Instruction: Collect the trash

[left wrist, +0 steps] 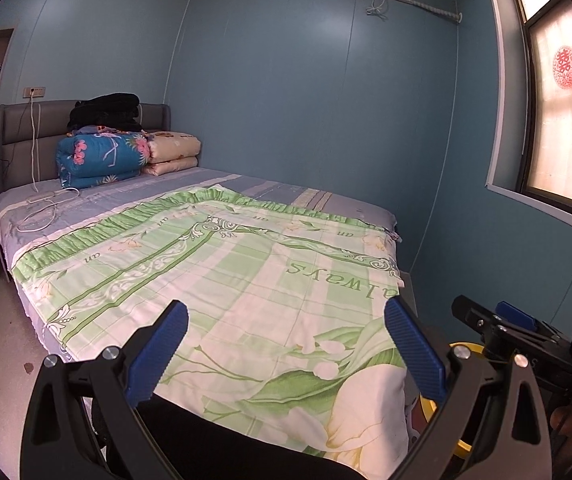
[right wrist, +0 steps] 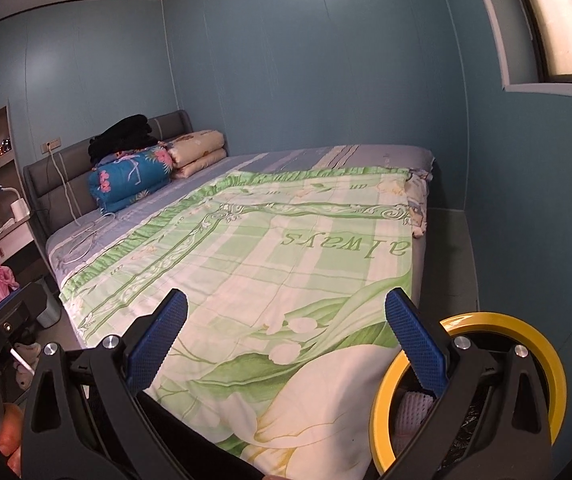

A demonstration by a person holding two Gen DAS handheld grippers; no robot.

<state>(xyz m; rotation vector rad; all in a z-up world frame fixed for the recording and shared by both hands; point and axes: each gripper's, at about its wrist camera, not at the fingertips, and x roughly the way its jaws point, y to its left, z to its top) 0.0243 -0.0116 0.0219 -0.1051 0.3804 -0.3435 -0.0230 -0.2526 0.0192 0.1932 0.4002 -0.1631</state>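
Left tongs [left wrist: 286, 344] and right tongs [right wrist: 286, 340] gape wide, empty, above bedspread [left wrist: 245, 280].

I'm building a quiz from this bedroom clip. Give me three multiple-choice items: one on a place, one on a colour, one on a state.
1. Where do the folded quilts lie?
A. at the headboard end of the bed
B. on the floor
C. on the window sill

2. What colour is the rim of the bin by the right gripper?
A. red
B. yellow
C. white

3. How do the jaws of the left gripper stand?
A. shut on a wrapper
B. shut on nothing
C. open and empty

Answers:
1 A, they are stacked against the grey headboard.
2 B, the ring shows bright yellow.
3 C, the blue pads are wide apart over the green bedspread.
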